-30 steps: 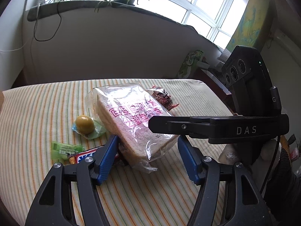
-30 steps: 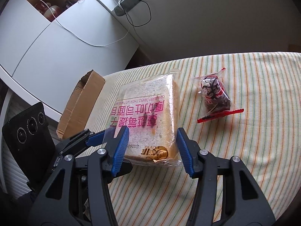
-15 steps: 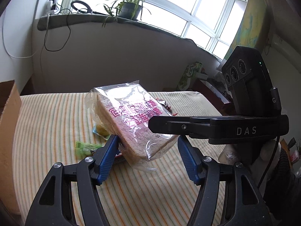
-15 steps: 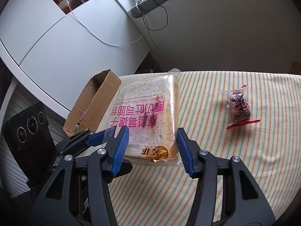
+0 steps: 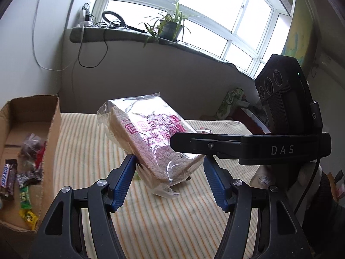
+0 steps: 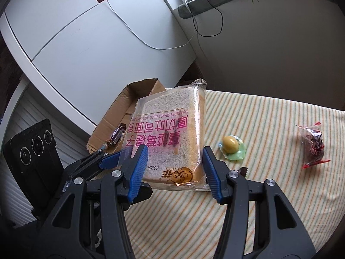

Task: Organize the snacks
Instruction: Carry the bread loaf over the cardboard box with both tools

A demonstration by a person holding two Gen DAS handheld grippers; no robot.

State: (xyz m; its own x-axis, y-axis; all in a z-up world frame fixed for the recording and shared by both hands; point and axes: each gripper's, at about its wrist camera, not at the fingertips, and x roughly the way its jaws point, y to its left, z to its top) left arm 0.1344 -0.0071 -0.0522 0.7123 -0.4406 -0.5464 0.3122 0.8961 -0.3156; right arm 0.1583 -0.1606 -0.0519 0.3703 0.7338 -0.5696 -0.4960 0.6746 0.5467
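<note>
The left tool (image 5: 169, 177) and the right tool (image 6: 174, 169) both pinch the same bag of sliced bread (image 6: 170, 138), each one with its blue pads pressed on two opposite sides of the bag. The bag hangs in the air above the striped counter (image 6: 269, 194) and touches nothing else. In the left wrist view the bread (image 5: 151, 142) is tilted, its lower end between the pads. To the left of it stands an open cardboard box (image 5: 55, 129) at the edge of the counter, and inside lie a chocolate bar (image 5: 7, 180) and several small wrapped sweets (image 5: 27, 196). On the counter, right of the bread in the right wrist view, lies a yellow snack in a clear green wrapper (image 6: 231, 144), and farther right a dark snack in a red-edged bag (image 6: 313, 146), well apart from it.
</note>
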